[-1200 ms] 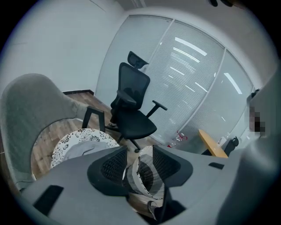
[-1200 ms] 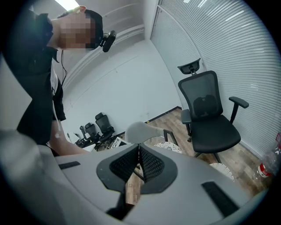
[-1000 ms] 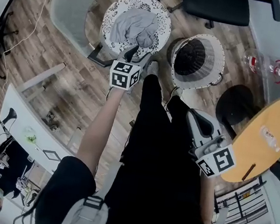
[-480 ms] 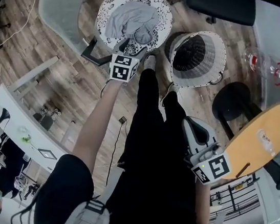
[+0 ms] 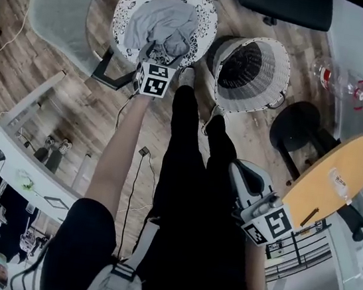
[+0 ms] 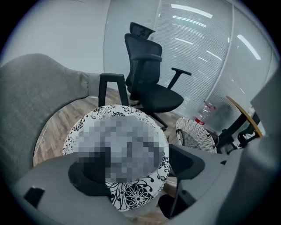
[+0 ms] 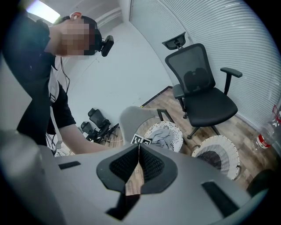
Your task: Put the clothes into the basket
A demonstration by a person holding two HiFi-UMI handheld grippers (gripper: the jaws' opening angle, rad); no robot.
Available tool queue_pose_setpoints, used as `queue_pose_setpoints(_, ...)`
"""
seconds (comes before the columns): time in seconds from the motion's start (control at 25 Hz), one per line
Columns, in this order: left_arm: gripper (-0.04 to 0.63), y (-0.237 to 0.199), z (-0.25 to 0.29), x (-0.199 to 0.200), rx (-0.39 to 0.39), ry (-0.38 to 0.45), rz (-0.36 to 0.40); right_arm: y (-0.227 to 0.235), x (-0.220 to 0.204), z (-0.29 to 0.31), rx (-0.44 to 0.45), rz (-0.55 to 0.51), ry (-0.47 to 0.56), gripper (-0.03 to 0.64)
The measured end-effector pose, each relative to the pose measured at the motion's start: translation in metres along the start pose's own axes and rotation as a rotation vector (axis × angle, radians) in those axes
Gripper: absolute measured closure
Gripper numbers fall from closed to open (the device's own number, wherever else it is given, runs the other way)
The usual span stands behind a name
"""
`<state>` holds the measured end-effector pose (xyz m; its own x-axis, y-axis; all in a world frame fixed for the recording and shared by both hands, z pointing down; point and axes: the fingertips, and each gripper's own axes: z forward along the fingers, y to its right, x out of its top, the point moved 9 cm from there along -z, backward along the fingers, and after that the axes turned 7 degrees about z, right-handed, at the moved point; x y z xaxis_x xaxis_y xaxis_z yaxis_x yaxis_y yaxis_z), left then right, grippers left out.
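A wood-plank floor [image 5: 56, 83] carries everything here. The person stands on it in black trousers [image 5: 187, 148], the bare left arm [image 5: 119, 159] stretched forward. At the far left of the floor sits a large curved piece of grey furniture [image 5: 60, 3], and at the far edge a black office chair [image 5: 285, 5]. A round orange worktop [image 5: 357, 156] stands at the right, with a small bottle [image 5: 337, 180] lying near its middle and a black stool [image 5: 297, 130] just beside its left edge.

A round flower-patterned stand [image 5: 130, 6] rests between the grey furniture and the white wicker basket [image 5: 278, 74], which sits on the floor just beside the stand and apart from it, its dark inside showing. The grey clothes [image 5: 161, 24] lie heaped in the middle of the stand, not in the basket.

The left tongs [image 5: 162, 51] point steeply down at the stand's near edge. Their jaws have just been opening and stand wide apart; the clothes lie just beyond the tips, and the pads grip nothing. The right tongs [image 5: 235, 170] hang low by the person's right leg, well apart from the basket, jaws closed tip to tip with nothing between them.

A clear plastic bottle [image 5: 331, 78] with a red label lies on the floor beyond the basket.
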<state>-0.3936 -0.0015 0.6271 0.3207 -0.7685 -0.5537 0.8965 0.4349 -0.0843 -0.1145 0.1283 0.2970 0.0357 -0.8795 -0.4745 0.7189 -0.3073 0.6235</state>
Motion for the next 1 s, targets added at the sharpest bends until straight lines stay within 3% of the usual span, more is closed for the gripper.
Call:
queue_pose_setpoints(0.32,0.155,-0.012,0.039,-0.012,-0.004,-0.057,0.041,0.005,-0.005,0.009,-0.019,0.047,-0.002,0.6)
queue_pose_setpoints(0.56,0.155,-0.022,0.064,-0.018,0.014,-0.115,0.012,0.009,-0.007,0.011,-0.033,0.078,0.006,0.6)
queue_pose_setpoints(0.84,0.158,-0.018,0.086,-0.021,-0.001,-0.185,0.088,0.019,-0.009,0.005,-0.062,0.116,0.027,0.6)
queue_pose_setpoints(1.0,0.161,-0.022,0.091,-0.025,0.014,-0.199,0.096,0.022,-0.012,0.006,-0.069,0.138,0.036,0.6)
